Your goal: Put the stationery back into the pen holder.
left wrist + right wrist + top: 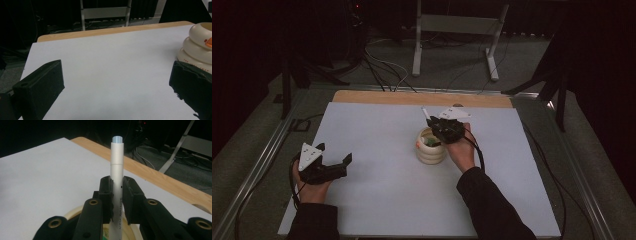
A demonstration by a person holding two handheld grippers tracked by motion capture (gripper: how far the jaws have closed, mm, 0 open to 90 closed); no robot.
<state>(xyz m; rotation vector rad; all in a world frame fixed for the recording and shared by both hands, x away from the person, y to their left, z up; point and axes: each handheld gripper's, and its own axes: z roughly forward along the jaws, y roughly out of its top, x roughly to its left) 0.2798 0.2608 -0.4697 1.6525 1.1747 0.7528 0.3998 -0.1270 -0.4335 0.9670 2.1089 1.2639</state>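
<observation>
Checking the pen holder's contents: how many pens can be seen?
1. A white pen stands clamped in the right hand-held gripper over the cream holder. Something green shows inside the holder; more may be hidden there.

Your high view looks forward and down over the whole counter (pixel 377 200). Your left claw view sits low, looking across the counter toward the cream pot (pixel 197 47), shared with the high view. Your right claw view looks close along a white pen (pixel 117 170)

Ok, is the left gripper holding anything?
No, the left gripper stands open over bare table, with nothing between its jaws.
</observation>
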